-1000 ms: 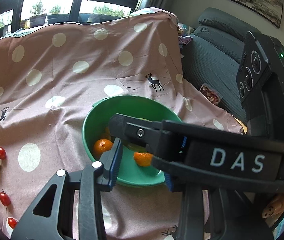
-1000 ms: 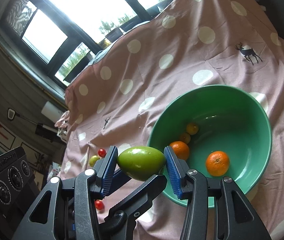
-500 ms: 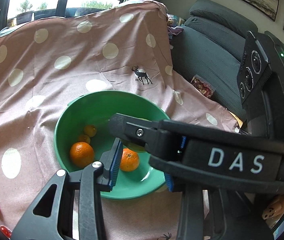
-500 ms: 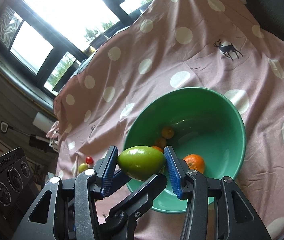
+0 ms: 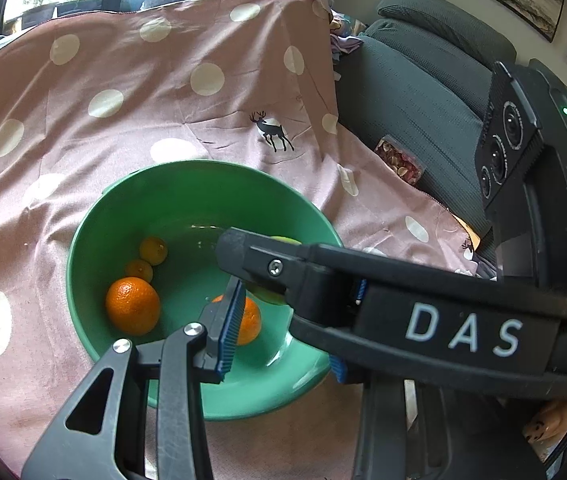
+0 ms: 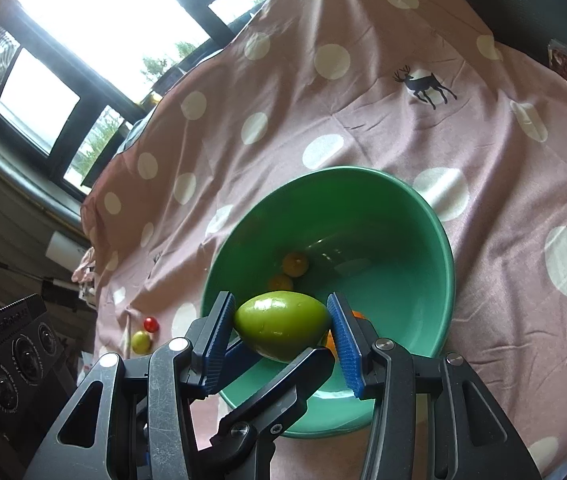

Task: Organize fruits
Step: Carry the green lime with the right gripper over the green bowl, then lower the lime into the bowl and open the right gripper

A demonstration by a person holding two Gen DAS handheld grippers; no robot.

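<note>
My right gripper [image 6: 281,320] is shut on a green oval fruit [image 6: 281,326], gripped end to end by its blue pads above the near rim of a green bowl [image 6: 449,268]. The bowl [image 5: 83,236] holds two oranges [image 5: 132,306] [image 5: 249,322] and two small yellow-orange fruits [image 5: 153,250]. My left gripper [image 5: 287,312] crosses the right one just under the fruit. Its left pad [image 5: 229,328] sits beside a sliver of the green fruit [image 5: 269,295]. The right gripper's black finger hides its other pad, so any contact with the fruit is unclear.
A pink polka-dot cloth [image 5: 163,100] covers the surface. A red cherry tomato [image 6: 150,324] and a small yellow-green fruit [image 6: 141,341] lie left of the bowl. A grey sofa [image 5: 415,92] with a snack packet [image 5: 399,160] stands to the right. Windows are behind.
Both grippers moved together, forward and down over the bowl, carrying the green fruit. The bowl now looks nearer and more centred. The loose tomatoes slid out of the left wrist view.
</note>
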